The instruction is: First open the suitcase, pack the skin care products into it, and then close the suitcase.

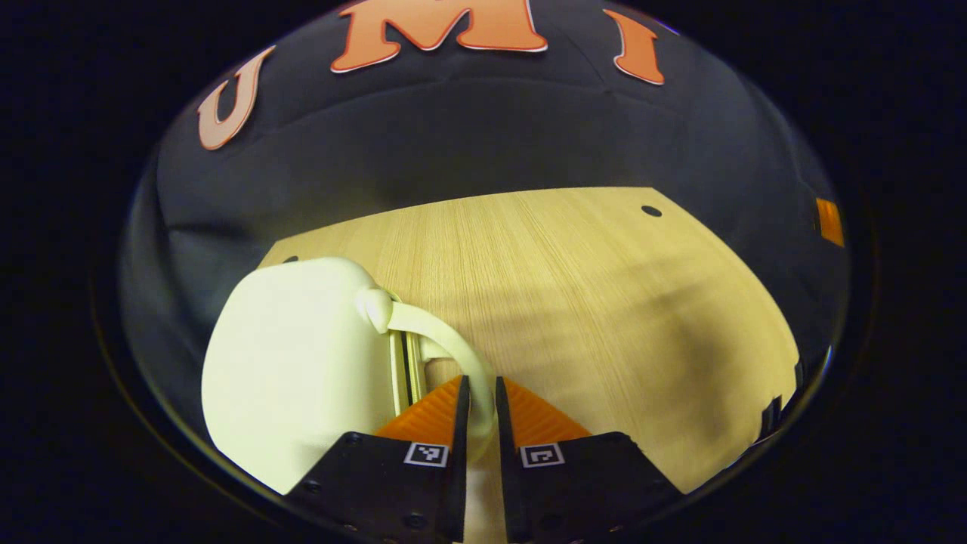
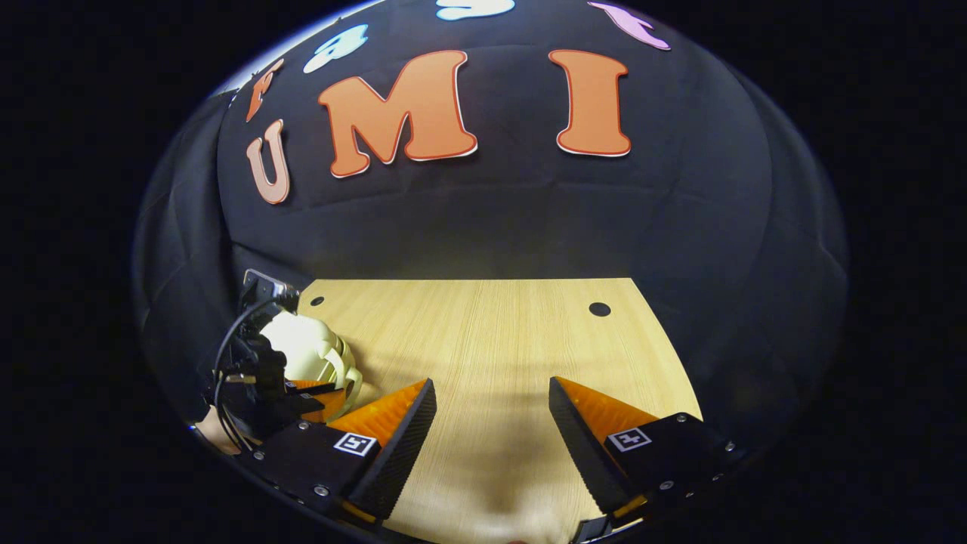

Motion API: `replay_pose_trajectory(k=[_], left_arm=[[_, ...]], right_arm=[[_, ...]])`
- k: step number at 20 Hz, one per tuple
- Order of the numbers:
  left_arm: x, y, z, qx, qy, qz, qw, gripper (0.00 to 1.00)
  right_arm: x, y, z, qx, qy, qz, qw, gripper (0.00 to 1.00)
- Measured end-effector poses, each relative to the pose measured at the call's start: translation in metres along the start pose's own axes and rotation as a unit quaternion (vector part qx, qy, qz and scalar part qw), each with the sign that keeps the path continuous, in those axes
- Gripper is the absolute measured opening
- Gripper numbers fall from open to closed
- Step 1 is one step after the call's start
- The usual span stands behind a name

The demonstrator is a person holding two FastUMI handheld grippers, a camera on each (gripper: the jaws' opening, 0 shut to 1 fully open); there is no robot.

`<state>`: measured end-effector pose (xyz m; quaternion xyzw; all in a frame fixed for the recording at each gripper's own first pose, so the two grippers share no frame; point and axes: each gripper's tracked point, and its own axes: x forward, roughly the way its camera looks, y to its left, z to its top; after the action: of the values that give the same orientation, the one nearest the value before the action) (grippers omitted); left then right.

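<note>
A small cream suitcase [image 1: 295, 378] sits at the left of the wooden table [image 1: 589, 302], its two halves meeting at a dark seam. Its curved handle [image 1: 446, 344] runs down between the fingers of my left gripper [image 1: 481, 397], which is shut on it. In the right gripper view the same suitcase [image 2: 306, 351] lies at the table's far left, with the left gripper [image 2: 313, 399] and its cables against it. My right gripper [image 2: 491, 393] hangs open above bare table, well to the right of the suitcase, nothing between its fingers. No skin care products are in sight.
The wooden table [image 2: 491, 332] has a small dark hole [image 2: 599, 309] near its back right corner and another [image 2: 317, 301] at the back left. Black cloth walls close in behind and on both sides. A hand [image 2: 215, 432] holds the left gripper.
</note>
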<state>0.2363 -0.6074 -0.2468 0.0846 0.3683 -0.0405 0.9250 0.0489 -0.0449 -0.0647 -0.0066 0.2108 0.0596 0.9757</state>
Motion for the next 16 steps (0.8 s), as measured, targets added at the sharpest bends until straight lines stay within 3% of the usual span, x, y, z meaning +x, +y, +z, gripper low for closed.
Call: replay_pose_trajectory(k=[1, 2, 5, 10, 12, 16], left_arm=[[-0.003, -0.004, 0.004, -0.013, -0.002, -0.013, 1.000, 0.21], [-0.004, -0.007, 0.006, -0.025, -0.005, -0.027, 0.999, 0.34], [-0.023, -0.018, 0.023, -0.064, -0.023, -0.066, 0.996, 0.99], [-0.097, -0.015, 0.095, -0.115, -0.122, -0.110, 0.980, 0.95], [-0.129, 0.003, 0.128, -0.118, -0.174, -0.100, 0.973, 0.98], [-0.196, 0.037, 0.167, -0.089, -0.279, -0.041, 0.955, 0.97]], right_arm=[[0.000, 0.004, -0.001, -0.001, 0.003, -0.003, 1.000, 0.96], [-0.002, 0.009, -0.002, 0.000, 0.003, -0.002, 1.000, 0.96], [-0.005, 0.023, -0.002, -0.004, -0.002, -0.002, 1.000, 0.95], [-0.015, 0.036, 0.013, 0.015, -0.028, -0.010, 0.999, 0.96], [-0.020, 0.037, 0.025, 0.017, -0.052, -0.021, 0.998, 0.95], [-0.032, 0.034, 0.043, 0.020, -0.106, -0.042, 0.993, 0.95]])
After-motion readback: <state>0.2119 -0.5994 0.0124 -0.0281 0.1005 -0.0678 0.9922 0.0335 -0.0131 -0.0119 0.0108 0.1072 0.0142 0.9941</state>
